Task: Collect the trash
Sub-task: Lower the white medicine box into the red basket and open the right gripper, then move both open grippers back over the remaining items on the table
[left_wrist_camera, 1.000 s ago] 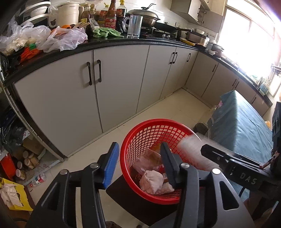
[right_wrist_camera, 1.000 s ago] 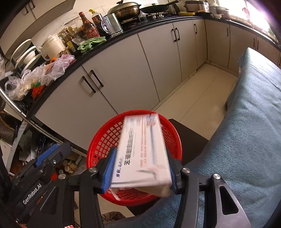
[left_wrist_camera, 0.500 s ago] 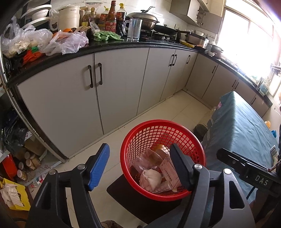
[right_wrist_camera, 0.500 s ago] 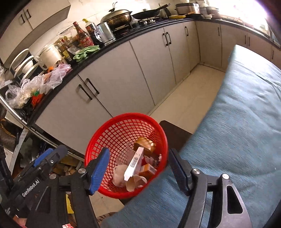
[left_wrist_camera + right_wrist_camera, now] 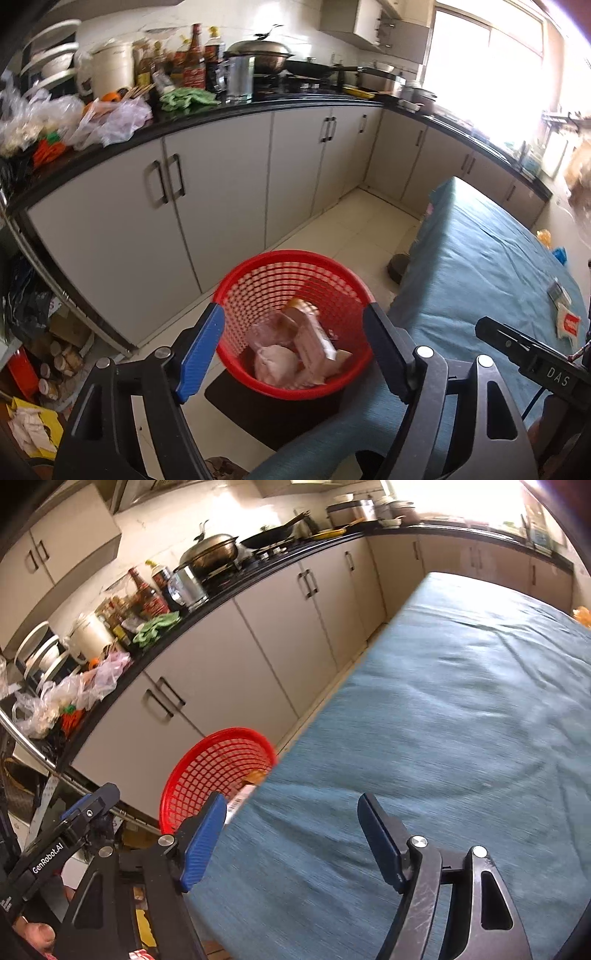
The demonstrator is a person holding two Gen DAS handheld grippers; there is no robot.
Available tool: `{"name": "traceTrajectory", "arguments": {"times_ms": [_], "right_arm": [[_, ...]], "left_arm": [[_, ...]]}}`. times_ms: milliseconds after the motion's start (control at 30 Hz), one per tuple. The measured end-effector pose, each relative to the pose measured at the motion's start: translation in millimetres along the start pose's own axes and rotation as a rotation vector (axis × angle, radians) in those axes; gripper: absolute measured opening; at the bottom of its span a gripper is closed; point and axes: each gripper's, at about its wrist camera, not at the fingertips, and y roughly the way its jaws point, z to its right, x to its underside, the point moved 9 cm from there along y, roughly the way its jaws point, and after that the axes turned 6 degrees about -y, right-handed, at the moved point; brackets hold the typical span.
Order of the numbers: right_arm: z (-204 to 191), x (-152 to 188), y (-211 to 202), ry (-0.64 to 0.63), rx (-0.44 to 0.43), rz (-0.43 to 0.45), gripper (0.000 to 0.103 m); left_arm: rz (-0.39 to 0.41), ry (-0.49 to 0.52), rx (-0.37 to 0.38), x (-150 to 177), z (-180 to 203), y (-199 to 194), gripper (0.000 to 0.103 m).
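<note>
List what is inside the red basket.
The red basket holds a long printed carton leaning on crumpled pale wrappers and a brownish item. Anything beneath that pile is covered.

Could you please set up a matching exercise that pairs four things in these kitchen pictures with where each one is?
Things:
1. red mesh basket
2. white carton
3. small packet with a red label
4. green cloth

Places:
A. on the black countertop, beside a clear jug
B. on a dark stand on the floor, next to the table
C. on the teal tablecloth
D. inside the basket, among crumpled wrappers

Pairs: 1-B, 2-D, 3-C, 4-A
</note>
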Motion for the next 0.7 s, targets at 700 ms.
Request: {"name": "traceTrajectory", "arguments": {"times_ms": [700], "right_arm": [[228,72,-161,0.297,0.264,0.136,0.084]], "left_arm": [[-0.119,0.288,0.317,54,219,-16,0.080]]}}
